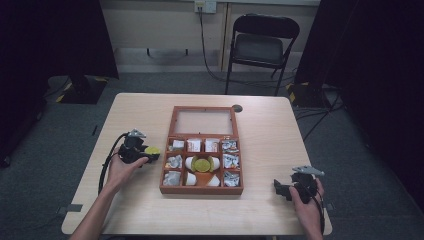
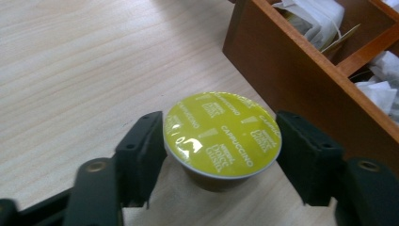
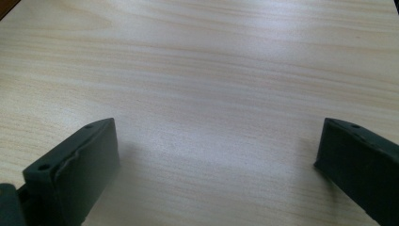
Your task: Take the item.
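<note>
On the left of the pale wooden surface (image 1: pixel 135 107), the left claw (image 1: pixel 148 154) sits low, just beside the left wall of the wooden box (image 1: pixel 166 165). Between its jaws stands a yellow-lidded coffee capsule (image 2: pixel 221 134), its base on the surface. In the left gripper view the left jaw meets the capsule's rim, while a thin gap shows at the right jaw, so the claw stands slightly apart and brackets the capsule rather than clamping it. Judging from that, the capsule is being set down outside the box, and the low, level approach keeps it upright on its narrow base.

In the middle, the box lies with its glass lid (image 1: pixel 203 121) folded back flat, leaving the compartments reachable from above. Paper-wrapped sachets (image 1: pixel 230 161) fill the outer cells, and a second yellow capsule (image 1: pixel 201 163) rests among white ones (image 1: pixel 189 163) in the centre, probably next in line.

On the right, the right claw (image 1: pixel 280 190) rests near the front edge, jaws wide apart over bare wood, well clear of the box. It seems parked so it stays out of the way.
</note>
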